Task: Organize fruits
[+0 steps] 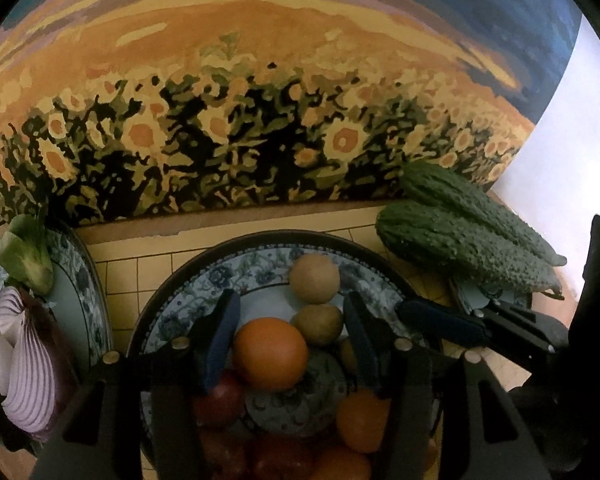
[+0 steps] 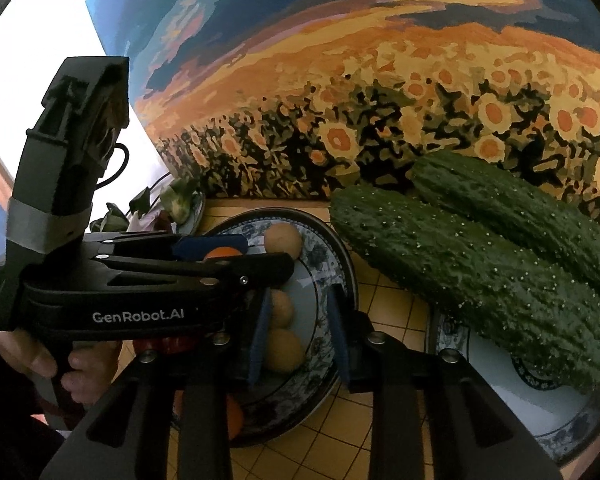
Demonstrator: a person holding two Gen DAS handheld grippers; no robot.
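Observation:
A blue-patterned plate (image 1: 220, 264) holds several fruits: an orange one (image 1: 270, 354), brown round ones (image 1: 314, 278), red ones (image 1: 218, 400) and smaller orange ones (image 1: 360, 420). My left gripper (image 1: 290, 336) points down over it, open, with the big orange fruit between its pads; a gap shows on its right side. Seen from the right wrist, the left gripper (image 2: 236, 252) reaches across the plate (image 2: 324, 256), held by a hand (image 2: 40, 360). My right gripper (image 2: 300, 336) hovers over the plate's right part, narrowly open with nothing between its pads, brown fruits (image 2: 284, 350) just below it.
Two bumpy cucumbers (image 1: 460, 240) (image 2: 480, 272) lie on a second plate (image 2: 520, 392) at the right. A third plate (image 1: 80, 280) at the left carries a halved red onion (image 1: 28, 364) and a leafy green (image 1: 24, 256). A sunflower painting (image 1: 260, 120) stands right behind the yellow tiled surface (image 1: 124, 276).

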